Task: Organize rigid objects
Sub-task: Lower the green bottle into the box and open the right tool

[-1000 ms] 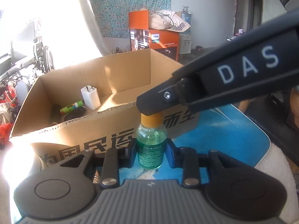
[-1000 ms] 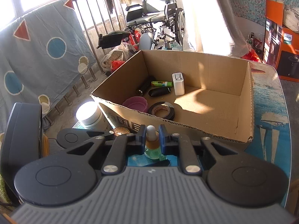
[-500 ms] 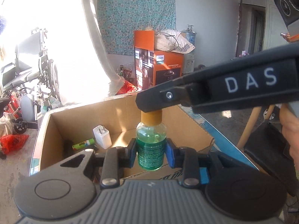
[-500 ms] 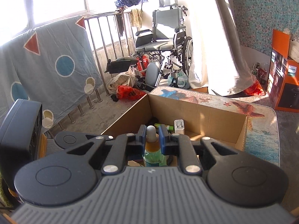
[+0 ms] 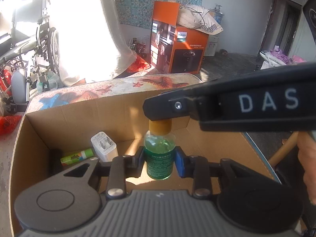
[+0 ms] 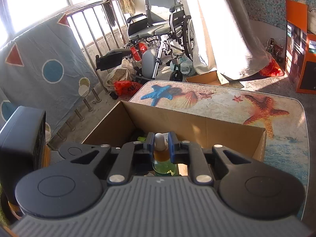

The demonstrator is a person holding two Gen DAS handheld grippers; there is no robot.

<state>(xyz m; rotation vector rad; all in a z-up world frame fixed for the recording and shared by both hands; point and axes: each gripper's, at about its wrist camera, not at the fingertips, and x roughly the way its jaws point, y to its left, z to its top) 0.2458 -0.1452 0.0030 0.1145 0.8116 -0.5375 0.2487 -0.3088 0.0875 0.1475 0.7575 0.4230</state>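
Note:
A small green bottle (image 5: 159,156) with an amber collar and white dropper tip hangs upright over the open cardboard box (image 5: 79,114). My left gripper (image 5: 159,163) is shut on the bottle's labelled body. My right gripper (image 6: 161,140) is shut on the white tip (image 6: 159,138) above the bottle (image 6: 164,165); in the left wrist view its black finger (image 5: 167,106) crosses from the right over the cap. Inside the box lie a white charger (image 5: 103,145) and a green tube (image 5: 78,156).
The box stands on a table with a starfish and shell print (image 6: 227,100). Beyond it are a wheelchair (image 6: 158,31), an orange carton (image 5: 177,45) and a smaller cardboard box on the floor (image 6: 207,78). A person's hand (image 5: 306,162) shows at the right edge.
Both grippers carried the bottle together from in front of the box's near wall, forward over the rim, to above the box's inside. The grips stayed the same.

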